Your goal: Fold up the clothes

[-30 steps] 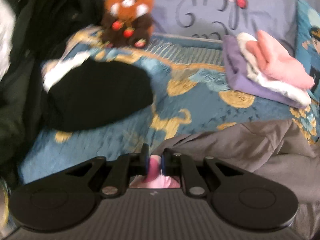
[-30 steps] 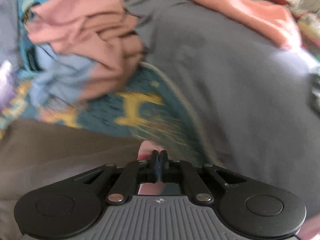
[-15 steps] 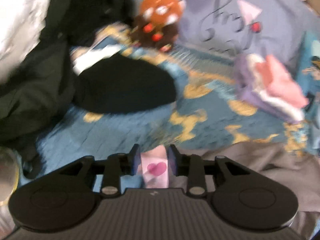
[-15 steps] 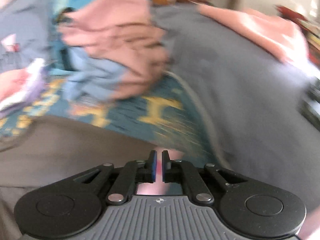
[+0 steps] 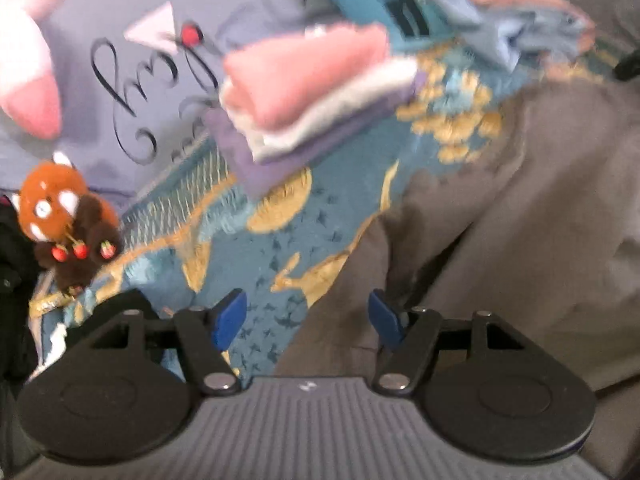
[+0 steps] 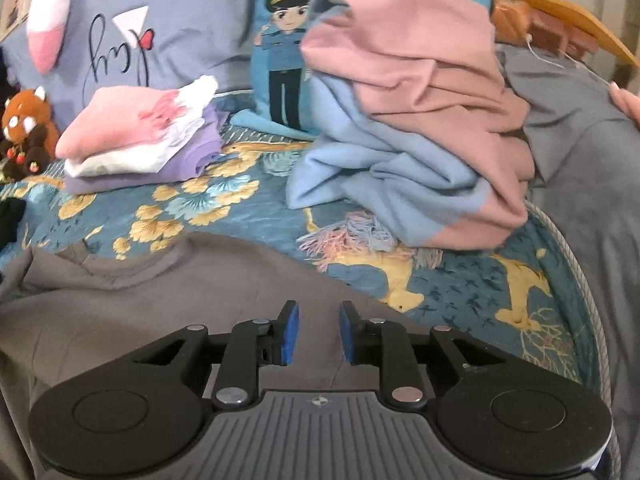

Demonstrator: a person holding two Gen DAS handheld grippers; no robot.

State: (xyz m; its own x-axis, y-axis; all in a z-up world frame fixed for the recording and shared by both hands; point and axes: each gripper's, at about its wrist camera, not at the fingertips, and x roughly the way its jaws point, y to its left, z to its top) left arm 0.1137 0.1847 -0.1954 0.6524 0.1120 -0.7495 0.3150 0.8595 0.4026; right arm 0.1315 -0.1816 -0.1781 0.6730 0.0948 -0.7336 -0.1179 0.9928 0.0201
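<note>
A: Grey-brown garment (image 6: 168,312) lies spread on the patterned bedspread (image 6: 224,204), right under both your grippers. Can't tell what kind of garment it is, btw.

B: Are they holding it?

A: No. Your left gripper (image 5: 308,320) has its jaws wide apart, hovering over the cloth's edge where it meets the bedspread. Your right gripper (image 6: 318,336) is parted too, narrower gap, nothing between the pads, cloth just below.

B: Why laid out flat there?

A: Prob to give you clear edges to pinch, w/ room in front of the other stuff. Folded stack (image 6: 136,140), pink over white over purple, sits back near the pillow (image 6: 168,12), out of the way. The crumpled pink and blue pile (image 6: 416,128) is off to the right, looks unfolded.

B: Stage?

A: Fits either just-released or about to grip. Can't say which.
</note>
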